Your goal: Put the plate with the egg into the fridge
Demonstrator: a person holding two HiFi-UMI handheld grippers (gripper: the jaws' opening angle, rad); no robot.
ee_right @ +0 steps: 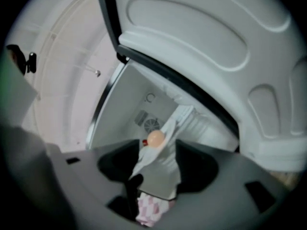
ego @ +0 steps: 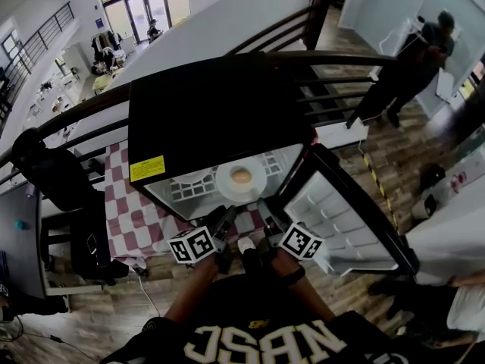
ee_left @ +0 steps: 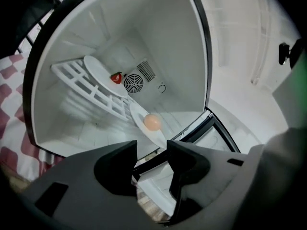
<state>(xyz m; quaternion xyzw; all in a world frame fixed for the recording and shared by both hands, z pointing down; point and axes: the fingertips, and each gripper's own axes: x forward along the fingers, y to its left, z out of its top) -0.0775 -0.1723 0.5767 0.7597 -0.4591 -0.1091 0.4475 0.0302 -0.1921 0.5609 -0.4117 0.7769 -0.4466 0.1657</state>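
The plate (ego: 226, 183) with the egg (ego: 241, 176) rests on the shelf (ee_left: 79, 78) inside the fridge (ego: 204, 112), near the fridge's front edge. The left gripper (ee_left: 151, 158) and right gripper (ee_right: 153, 169) both stand wide, holding nothing, just outside the fridge opening. Placement appears complete. Next, back both grippers away from the fridge. Then swing the door (ego: 345, 218), which hangs open beside the fridge, shut gently so the egg does not roll.
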